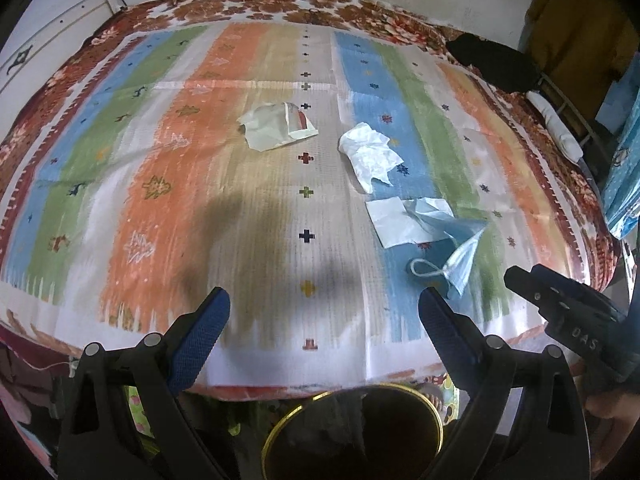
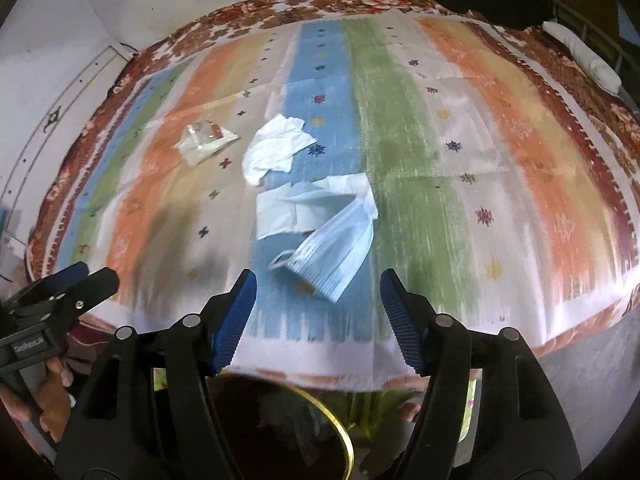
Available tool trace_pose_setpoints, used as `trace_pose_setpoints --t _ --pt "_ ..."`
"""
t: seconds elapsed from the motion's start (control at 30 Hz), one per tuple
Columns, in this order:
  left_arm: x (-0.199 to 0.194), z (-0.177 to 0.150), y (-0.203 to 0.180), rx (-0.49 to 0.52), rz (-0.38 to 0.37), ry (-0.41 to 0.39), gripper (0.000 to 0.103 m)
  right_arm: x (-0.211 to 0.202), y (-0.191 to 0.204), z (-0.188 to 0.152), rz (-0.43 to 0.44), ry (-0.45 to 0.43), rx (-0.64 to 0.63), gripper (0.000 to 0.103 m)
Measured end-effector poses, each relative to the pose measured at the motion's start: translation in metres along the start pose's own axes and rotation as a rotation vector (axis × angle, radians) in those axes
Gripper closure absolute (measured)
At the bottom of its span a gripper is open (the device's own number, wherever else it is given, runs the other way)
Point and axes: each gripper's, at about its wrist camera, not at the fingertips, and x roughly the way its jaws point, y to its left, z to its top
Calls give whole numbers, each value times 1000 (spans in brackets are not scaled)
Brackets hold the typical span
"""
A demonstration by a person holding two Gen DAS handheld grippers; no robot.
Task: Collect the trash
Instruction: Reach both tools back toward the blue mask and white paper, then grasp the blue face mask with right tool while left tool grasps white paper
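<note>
Four trash pieces on striped mat (image 1: pixel 192 168): mask (image 2: pixel 336 240), three papers; both tongs apart, empty.

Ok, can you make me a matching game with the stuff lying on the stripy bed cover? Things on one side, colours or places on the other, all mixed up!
Things:
1. face mask
2. crumpled tissue
3. wrapper
4. dark cloth

Colours or places:
A. far right corner of the bed
B. pale with a red patch, lying furthest left of the trash
C. light blue, pleated, with an ear loop, nearest the tongs
D. white, in the middle between the other two bits of trash

Pairs: 1-C, 2-D, 3-B, 4-A
</note>
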Motion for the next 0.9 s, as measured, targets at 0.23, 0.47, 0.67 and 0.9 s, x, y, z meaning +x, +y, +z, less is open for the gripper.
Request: trace_pose_setpoints --t 0.23,0.47,0.67,0.9 --pt "32 13 -2 -8 -8 31 10 32 -4 17 -3 42 2 42" --pt "63 25 -9 8 -52 56 10 55 -5 29 -24 71 -1 48" --pt "91 33 -19 49 -64 93 11 76 -15 37 -28 108 13 70" --pt "113 43 -31 62 -88 116 15 83 -27 42 -32 113 41 92"
